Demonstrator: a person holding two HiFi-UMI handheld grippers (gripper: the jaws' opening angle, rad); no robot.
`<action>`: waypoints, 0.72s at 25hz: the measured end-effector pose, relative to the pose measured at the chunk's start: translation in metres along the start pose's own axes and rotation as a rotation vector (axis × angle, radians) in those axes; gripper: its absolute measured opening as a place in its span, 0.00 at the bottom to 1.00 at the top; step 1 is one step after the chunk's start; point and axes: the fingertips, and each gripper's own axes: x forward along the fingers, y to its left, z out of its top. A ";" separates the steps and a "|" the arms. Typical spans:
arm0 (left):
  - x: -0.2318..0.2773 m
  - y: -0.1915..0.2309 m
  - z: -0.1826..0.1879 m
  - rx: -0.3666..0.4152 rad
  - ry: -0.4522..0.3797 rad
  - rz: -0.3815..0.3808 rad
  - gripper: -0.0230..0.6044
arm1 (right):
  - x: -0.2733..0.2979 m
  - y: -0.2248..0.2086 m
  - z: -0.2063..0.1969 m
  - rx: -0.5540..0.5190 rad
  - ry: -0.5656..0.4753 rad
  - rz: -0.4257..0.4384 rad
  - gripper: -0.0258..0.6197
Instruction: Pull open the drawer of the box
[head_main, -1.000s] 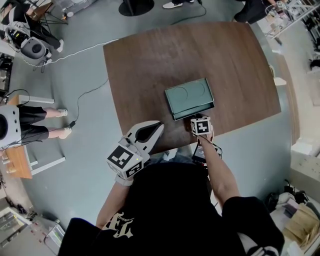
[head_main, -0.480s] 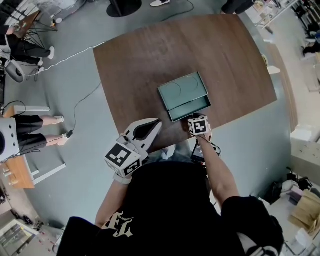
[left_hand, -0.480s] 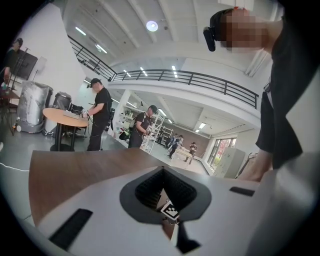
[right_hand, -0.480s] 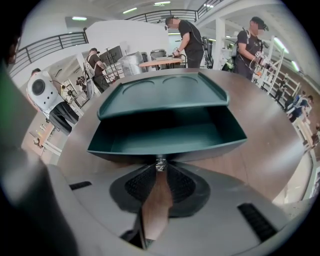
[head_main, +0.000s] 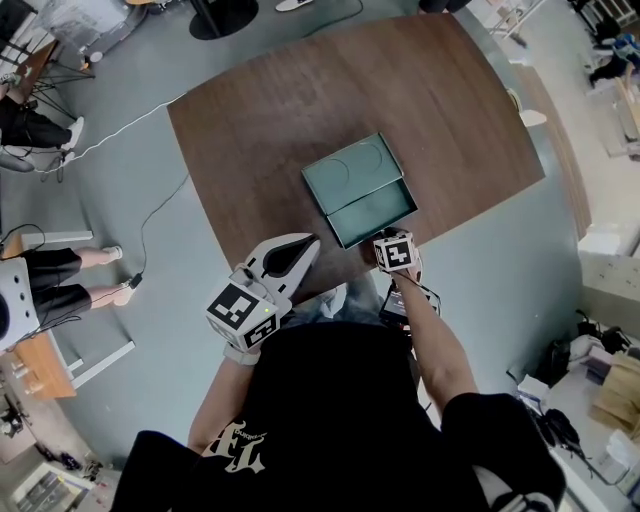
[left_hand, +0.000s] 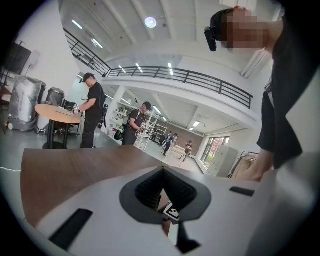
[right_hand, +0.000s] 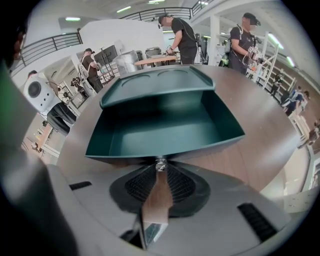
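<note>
right gripper (right_hand: 160, 167) clamped on small knob (right_hand: 160, 163) of drawer (right_hand: 165, 127), drawn well out of green box (head_main: 352, 172) mid-table. left gripper (left_hand: 162, 169) jaws together, empty, 1 side. risk: nothing braces the box, so more pull may drag it or slip the knob.

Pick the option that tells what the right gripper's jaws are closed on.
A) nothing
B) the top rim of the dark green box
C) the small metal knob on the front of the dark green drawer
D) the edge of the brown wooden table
C: in the right gripper view, the right gripper has its jaws pinched on the small metal knob of the dark green drawer, which stands out of the dark green box.
</note>
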 end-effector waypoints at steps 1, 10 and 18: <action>0.001 0.000 0.000 0.002 0.004 -0.004 0.05 | -0.001 0.000 -0.003 0.003 0.003 -0.001 0.12; 0.002 -0.004 -0.002 0.019 0.013 -0.042 0.05 | -0.006 -0.001 -0.019 0.012 0.013 -0.004 0.12; -0.006 0.001 -0.005 0.009 0.008 -0.038 0.05 | -0.003 -0.003 -0.021 0.048 0.028 -0.002 0.12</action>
